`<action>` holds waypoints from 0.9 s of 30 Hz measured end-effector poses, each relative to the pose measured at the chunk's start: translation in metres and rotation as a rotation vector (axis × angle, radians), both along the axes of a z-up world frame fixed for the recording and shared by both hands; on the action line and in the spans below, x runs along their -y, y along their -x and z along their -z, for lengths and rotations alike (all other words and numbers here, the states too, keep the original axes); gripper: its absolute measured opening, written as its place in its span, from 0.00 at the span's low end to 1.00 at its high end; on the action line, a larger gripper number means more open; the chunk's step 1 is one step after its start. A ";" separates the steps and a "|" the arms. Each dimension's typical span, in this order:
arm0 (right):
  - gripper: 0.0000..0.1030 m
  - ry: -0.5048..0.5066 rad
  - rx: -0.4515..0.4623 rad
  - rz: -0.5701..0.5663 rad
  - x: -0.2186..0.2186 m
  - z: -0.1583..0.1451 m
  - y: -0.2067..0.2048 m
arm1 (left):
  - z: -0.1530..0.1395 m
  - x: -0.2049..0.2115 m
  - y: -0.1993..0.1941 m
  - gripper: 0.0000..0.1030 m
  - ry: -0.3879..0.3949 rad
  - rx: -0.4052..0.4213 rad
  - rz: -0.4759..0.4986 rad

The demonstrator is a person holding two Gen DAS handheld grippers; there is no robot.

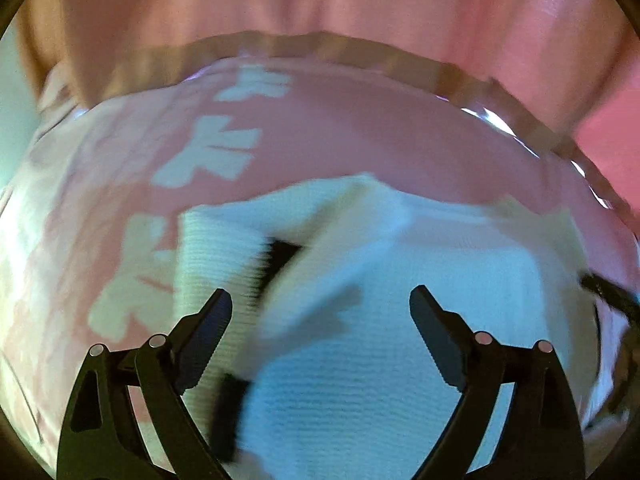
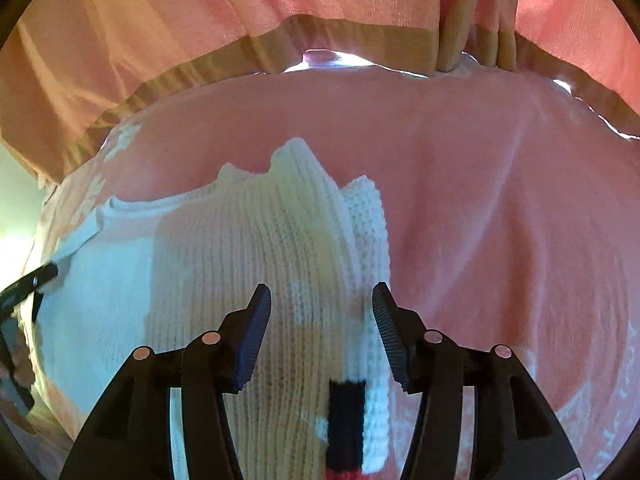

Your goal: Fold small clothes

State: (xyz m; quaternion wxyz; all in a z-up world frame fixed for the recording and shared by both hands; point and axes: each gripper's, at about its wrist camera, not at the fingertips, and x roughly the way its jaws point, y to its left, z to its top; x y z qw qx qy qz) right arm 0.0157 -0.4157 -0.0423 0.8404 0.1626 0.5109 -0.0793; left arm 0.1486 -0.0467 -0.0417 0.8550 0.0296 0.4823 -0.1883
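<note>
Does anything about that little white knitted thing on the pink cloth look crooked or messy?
Somewhat. The small white knitted garment lies on the pink patterned cloth with its far edge bunched into uneven peaks, and one flap sits slanted across it. Nothing looks torn or spilled.

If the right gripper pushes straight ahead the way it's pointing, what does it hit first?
Most likely the white knit garment: its folded ridge lies directly ahead of the right gripper, whose jaws stand apart.

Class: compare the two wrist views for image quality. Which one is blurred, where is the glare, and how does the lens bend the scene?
Left wrist view: white knit and pink cloth smeared by motion blur, with a bluish cast. Right wrist view: knit ribs sharp; glare along the far cloth edge. Both: fisheye bulging, dark corners.
</note>
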 end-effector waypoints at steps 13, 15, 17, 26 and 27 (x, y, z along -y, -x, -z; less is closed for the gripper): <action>0.49 -0.001 0.001 0.015 -0.003 0.001 -0.023 | -0.003 -0.058 -0.058 0.55 0.015 0.016 -0.412; 0.49 0.003 -0.005 0.016 -0.005 0.000 -0.023 | -0.011 -0.065 -0.058 0.58 0.054 -0.001 -0.421; 0.49 0.014 -0.003 0.002 -0.009 -0.005 -0.021 | -0.017 -0.064 -0.050 0.61 0.062 0.008 -0.395; 0.49 0.085 -0.023 -0.086 -0.036 -0.020 0.041 | 0.001 -0.062 0.028 0.78 -0.034 -0.014 -0.194; 0.49 0.079 0.005 -0.082 -0.039 -0.025 0.053 | 0.001 -0.064 0.034 0.78 -0.045 0.000 -0.188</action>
